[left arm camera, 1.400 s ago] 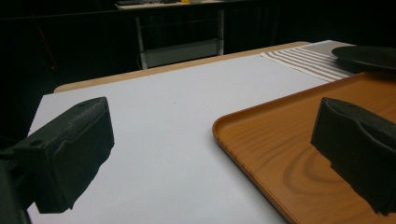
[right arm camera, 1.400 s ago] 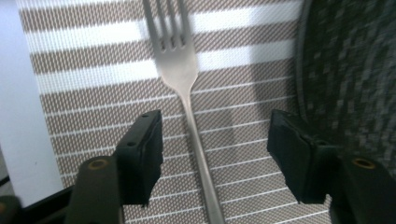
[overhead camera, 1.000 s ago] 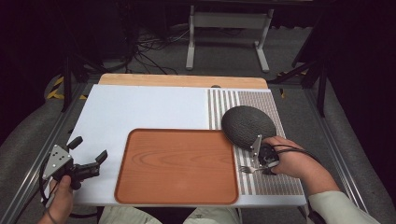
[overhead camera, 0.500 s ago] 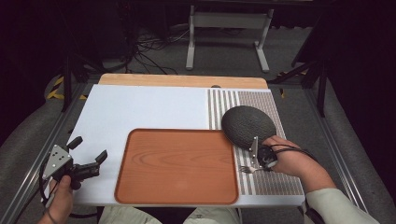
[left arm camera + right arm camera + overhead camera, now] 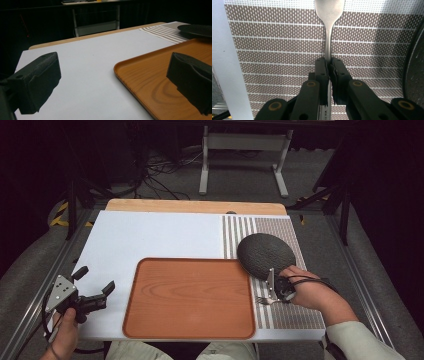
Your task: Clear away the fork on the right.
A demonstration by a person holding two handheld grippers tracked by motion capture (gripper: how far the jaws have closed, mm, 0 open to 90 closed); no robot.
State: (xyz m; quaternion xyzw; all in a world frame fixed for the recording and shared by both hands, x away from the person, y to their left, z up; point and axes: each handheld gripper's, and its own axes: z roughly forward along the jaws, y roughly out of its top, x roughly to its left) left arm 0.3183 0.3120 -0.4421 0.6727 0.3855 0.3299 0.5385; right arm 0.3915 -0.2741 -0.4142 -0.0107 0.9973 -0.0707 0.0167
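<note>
Grasp step: right gripper (image 5: pixel 329 65) jaws just closed, clamped on fork (image 5: pixel 329 30) handle, on placemat (image 5: pixel 292 312) at 5 o'clock of plate (image 5: pixel 265 254). Left gripper (image 5: pixel 95 290) jaws apart, idle at 9 o'clock of tray (image 5: pixel 190 300). Next: level lift off worktop.

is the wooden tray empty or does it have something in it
Empty: the wooden tray shows bare wood grain. The fork lies outside it on the placemat.

Silver fork (image 5: pixel 329 30) (brown dotted placemat (image 5: pixel 274 50))
</note>
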